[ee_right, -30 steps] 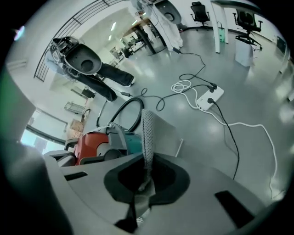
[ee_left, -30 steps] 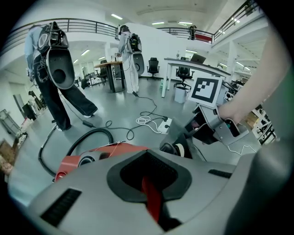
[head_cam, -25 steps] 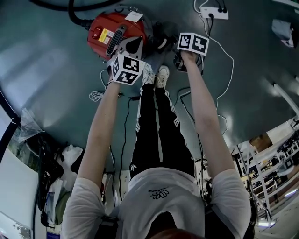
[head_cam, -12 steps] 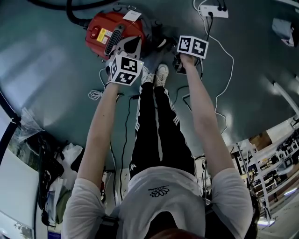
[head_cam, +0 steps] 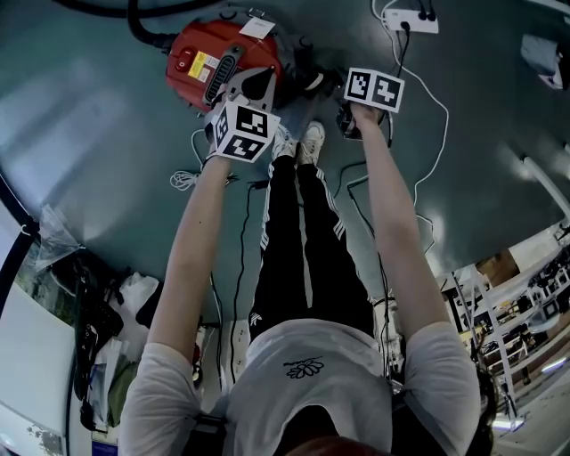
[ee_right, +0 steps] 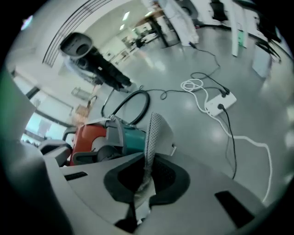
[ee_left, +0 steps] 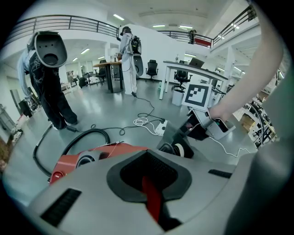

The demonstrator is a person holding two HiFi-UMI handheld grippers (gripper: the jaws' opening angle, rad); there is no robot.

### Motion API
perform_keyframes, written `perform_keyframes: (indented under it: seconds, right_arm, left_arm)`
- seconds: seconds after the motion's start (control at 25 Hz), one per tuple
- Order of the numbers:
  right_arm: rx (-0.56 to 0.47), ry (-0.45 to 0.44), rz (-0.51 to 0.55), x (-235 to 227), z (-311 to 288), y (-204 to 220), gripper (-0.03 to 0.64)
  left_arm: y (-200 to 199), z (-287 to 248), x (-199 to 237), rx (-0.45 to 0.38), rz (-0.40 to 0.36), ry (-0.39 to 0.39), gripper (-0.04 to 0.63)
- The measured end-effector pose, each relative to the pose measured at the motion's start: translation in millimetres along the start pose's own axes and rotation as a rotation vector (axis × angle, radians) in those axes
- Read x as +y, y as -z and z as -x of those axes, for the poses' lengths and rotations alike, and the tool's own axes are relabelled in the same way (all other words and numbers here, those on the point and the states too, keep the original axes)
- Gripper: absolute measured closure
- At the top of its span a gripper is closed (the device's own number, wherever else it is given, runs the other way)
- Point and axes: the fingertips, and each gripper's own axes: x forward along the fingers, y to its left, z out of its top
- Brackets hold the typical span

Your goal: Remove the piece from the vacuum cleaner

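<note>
Right claw: pressed almost together, pinching a thin grey perforated piece by its lower end. The piece stands up out of the jaws, slightly curved, edge-on to the right gripper view.

Left claw: closed on a narrow red strip. Judged to be an edge of the machine's red shell, held to steady it; the view does not settle what the strip belongs to.

Vacuum cleaner: red body on the floor, just ahead of the person's shoes. A black hose leaves its far side. Left claw sits over its near edge.

Change noted: over the last second the marker cube of the Right claw has drifted a little away from the red body in the head view. Left claw and machine have barely shifted. Judgement: the piece is already off and being drawn clear, so removal reads as essentially done. What remains is to carry it off and set it down.

Piece relative to claw: gripped between the jaws of the Right claw and projecting beyond their tips. It is to the right of the machine, near but seemingly not touching. The red body and a teal part show behind it.

Also present: white power strip on the floor beyond the Right claw.
</note>
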Motion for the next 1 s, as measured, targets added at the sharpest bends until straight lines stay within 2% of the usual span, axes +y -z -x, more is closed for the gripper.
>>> perform_keyframes:
  seconds: [0.08,0.12,0.16,0.32,0.52,0.64,0.8,1.0]
  right_arm:
    - [0.055,0.019,0.164,4.1,-2.3,-11.8,0.594]
    - [0.068,0.022,0.197,6.4,-3.5,-13.9,0.594]
    - [0.067,0.021,0.191,7.3,-3.8,-12.3,0.594]
    - [-0.008,0.007,0.036,-5.4,6.3,6.5,0.594]
    - [-0.014,0.025,0.073,-6.9,10.5,9.3,0.594]
    - [-0.031,0.001,0.105,-6.2,15.8,12.0,0.594]
    - [-0.053,-0.045,0.079,-7.1,15.7,17.1,0.594]
    - [-0.081,-0.060,0.006,-10.5,17.5,26.2,0.594]
  left_arm:
    - [-0.1,-0.6,1.5,-0.014,-0.012,-0.012,0.592]
    - [0.7,-0.4,3.1,-0.020,-0.019,-0.021,0.592]
    - [2.0,0.1,4.3,-0.023,-0.023,-0.027,0.592]
    - [2.6,-0.1,0.8,-0.013,-0.026,-0.009,0.592]
    - [2.7,1.4,1.1,-0.014,-0.023,-0.012,0.592]
    - [2.0,2.4,-0.8,-0.014,-0.026,-0.004,0.592]
    - [2.4,1.9,0.2,-0.015,-0.032,0.003,0.592]
    - [2.9,1.5,-0.1,-0.008,-0.022,0.014,0.592]
